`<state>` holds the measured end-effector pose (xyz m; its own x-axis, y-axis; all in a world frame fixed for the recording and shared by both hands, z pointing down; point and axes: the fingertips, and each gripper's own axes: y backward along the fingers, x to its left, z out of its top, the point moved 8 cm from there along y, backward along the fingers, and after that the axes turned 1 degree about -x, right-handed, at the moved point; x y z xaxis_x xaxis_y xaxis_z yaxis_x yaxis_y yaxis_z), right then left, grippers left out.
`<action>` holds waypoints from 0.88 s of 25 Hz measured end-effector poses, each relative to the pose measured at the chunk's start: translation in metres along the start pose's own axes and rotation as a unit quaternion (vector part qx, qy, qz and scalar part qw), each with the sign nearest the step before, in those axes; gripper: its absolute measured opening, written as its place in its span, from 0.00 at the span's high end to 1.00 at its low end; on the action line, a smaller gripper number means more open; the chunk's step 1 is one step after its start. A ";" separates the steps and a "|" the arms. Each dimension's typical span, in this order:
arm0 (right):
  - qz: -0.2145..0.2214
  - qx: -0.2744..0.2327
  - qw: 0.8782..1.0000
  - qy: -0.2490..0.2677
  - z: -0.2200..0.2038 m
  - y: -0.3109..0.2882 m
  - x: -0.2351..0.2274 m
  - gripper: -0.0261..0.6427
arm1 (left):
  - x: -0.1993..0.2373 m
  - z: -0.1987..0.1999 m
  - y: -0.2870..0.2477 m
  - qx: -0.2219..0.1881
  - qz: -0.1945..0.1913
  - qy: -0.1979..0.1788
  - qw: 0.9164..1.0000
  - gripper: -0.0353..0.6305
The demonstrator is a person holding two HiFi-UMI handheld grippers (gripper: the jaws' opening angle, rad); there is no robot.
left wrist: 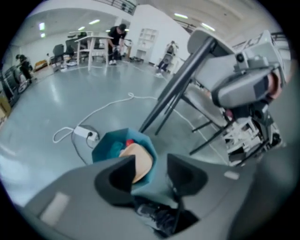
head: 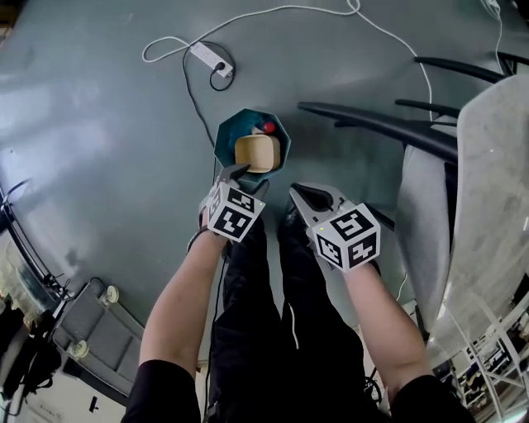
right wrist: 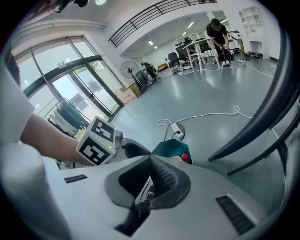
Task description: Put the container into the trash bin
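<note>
left gripper (left wrist: 154, 165) released above the trash bin (left wrist: 108, 148), jaws spread wide and gripping nothing; the container (left wrist: 142, 161) already lies inside the bin.

from where i stand the tan container sits high in the bin's mouth, next to a small red thing (head: 269, 127), so the drop looks done. the tidy finish would be to lift that open claw straight up and back, keeping its tips off the near rim so the light bin isn't nudged or tipped. the right gripper (right wrist: 153, 162) is clenched shut on nothing and hangs just beside the left one, near the bin's edge. beyond the bin a power strip (head: 212, 58) and its white cable (head: 273, 11) trail over the floor. dark metal legs (head: 372, 124) slant in at the right, close enough to mind. the person's own legs are right under both claws.
</note>
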<state>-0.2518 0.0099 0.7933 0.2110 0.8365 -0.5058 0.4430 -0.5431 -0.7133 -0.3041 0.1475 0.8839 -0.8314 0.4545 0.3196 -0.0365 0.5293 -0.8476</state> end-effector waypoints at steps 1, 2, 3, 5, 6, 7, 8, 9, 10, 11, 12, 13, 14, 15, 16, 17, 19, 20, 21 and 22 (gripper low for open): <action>0.002 -0.001 1.000 0.004 0.006 0.008 0.005 0.97 | -0.003 0.005 0.013 -0.015 -0.002 0.014 1.000 0.63; 0.004 -0.004 1.000 0.010 0.013 0.014 0.011 0.97 | -0.005 0.012 0.027 -0.032 -0.005 0.026 0.999 0.64; 0.007 -0.007 1.000 0.021 0.022 0.021 0.016 0.97 | -0.007 0.021 0.040 -0.051 -0.007 0.034 0.998 0.65; 0.011 -0.013 0.999 0.044 0.041 0.033 0.027 0.97 | -0.010 0.041 0.067 -0.085 -0.009 0.041 0.995 0.66; 0.012 -0.016 0.998 0.054 0.049 0.041 0.033 0.97 | -0.014 0.052 0.081 -0.098 -0.011 0.042 0.994 0.67; 0.013 -0.018 0.998 0.061 0.056 0.049 0.039 0.97 | -0.018 0.061 0.095 -0.109 -0.013 0.046 0.993 0.69; 0.013 -0.021 0.998 0.065 0.062 0.058 0.046 0.97 | -0.024 0.070 0.109 -0.120 -0.015 0.051 0.991 0.74; 0.013 -0.023 0.997 0.067 0.065 0.067 0.054 0.97 | -0.030 0.077 0.123 -0.131 -0.015 0.057 0.990 0.78; 0.012 -0.024 0.997 0.068 0.068 0.077 0.062 0.97 | -0.036 0.084 0.138 -0.142 -0.014 0.061 0.988 0.79; 0.011 -0.024 0.997 0.071 0.069 0.086 0.070 0.97 | -0.043 0.090 0.153 -0.154 -0.009 0.065 0.986 0.80; 0.011 -0.023 0.997 0.075 0.070 0.095 0.078 0.97 | -0.050 0.097 0.167 -0.165 0.000 0.066 0.984 0.81; 0.012 -0.021 0.997 0.078 0.069 0.104 0.086 0.97 | -0.056 0.102 0.180 -0.176 0.013 0.066 0.982 0.81; 0.014 -0.019 0.997 0.080 0.067 0.113 0.093 0.97 | -0.063 0.107 0.193 -0.187 0.026 0.065 0.980 0.81; 0.016 -0.016 0.996 0.081 0.064 0.121 0.100 0.97 | -0.069 0.112 0.205 -0.198 0.038 0.064 0.977 0.83; 0.018 -0.012 0.996 0.082 0.061 0.129 0.107 0.97 | -0.076 0.115 0.216 -0.208 0.047 0.065 0.975 0.84; 0.020 -0.007 0.996 0.085 0.058 0.136 0.113 0.97 | -0.082 0.118 0.227 -0.217 0.052 0.067 0.972 0.86; 0.023 0.001 0.995 0.094 0.051 0.150 0.123 0.97 | -0.093 0.121 0.244 -0.228 0.056 0.073 0.969 0.89; 0.024 0.003 0.995 0.099 0.049 0.157 0.128 0.97 | -0.098 0.122 0.252 -0.230 0.060 0.074 0.968 0.90; 0.025 0.002 0.994 0.104 0.049 0.164 0.133 0.97 | -0.101 0.122 0.259 -0.231 0.066 0.075 0.968 0.91; 0.027 -0.001 0.994 0.109 0.050 0.171 0.138 0.97 | -0.104 0.122 0.268 -0.233 0.074 0.077 0.967 0.91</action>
<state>-0.1908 0.0288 0.5772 0.4182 0.8020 -0.4265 0.4281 -0.5882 -0.6861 -0.2952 0.1547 0.5721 -0.7141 0.6327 0.2995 0.3605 0.6992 -0.6174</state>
